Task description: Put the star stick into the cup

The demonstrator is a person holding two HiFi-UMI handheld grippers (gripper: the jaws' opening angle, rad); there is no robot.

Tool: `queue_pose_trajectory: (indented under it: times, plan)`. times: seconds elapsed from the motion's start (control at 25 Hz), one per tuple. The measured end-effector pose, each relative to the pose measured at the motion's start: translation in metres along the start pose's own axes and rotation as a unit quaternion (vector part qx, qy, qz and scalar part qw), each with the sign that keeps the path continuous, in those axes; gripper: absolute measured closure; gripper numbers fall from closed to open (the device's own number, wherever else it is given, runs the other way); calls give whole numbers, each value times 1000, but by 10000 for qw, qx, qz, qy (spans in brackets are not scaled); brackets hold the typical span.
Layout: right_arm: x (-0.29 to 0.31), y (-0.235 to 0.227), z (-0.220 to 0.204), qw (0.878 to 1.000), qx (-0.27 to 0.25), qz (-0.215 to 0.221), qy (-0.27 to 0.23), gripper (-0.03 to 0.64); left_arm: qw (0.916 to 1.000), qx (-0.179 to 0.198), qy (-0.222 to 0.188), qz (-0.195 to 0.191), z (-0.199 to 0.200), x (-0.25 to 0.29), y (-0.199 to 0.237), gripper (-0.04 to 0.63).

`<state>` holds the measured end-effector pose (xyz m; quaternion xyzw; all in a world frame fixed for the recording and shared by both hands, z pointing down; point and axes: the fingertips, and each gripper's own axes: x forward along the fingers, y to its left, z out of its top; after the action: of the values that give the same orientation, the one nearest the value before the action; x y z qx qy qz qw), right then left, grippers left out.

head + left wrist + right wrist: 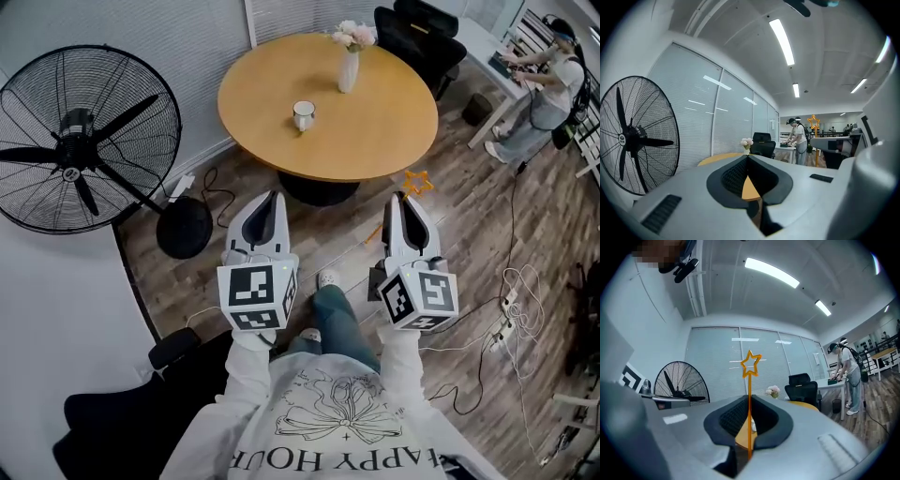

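A white cup stands on the round wooden table, ahead of both grippers and clear of them. My right gripper is shut on the orange star stick. The stick stands upright between the jaws, with its star above the tips. The left gripper is held level beside it, short of the table's near edge. Its jaws meet at the tip with nothing between them. The star also shows at the right of the left gripper view.
A white vase of flowers stands on the table behind the cup. A large black floor fan is at the left and black chairs beyond the table. A person works at a desk at the far right. Cables lie on the wooden floor.
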<state>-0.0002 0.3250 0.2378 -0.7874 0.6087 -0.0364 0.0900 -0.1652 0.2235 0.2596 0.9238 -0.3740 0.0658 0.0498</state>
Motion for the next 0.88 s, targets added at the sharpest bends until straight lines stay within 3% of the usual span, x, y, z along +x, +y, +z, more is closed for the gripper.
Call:
queue_pose_trajectory:
  times: [0.88]
  plan:
    - [236,-100,20,9973,144,714,-72,589,9972,65,-124,741,49,216,33,589]
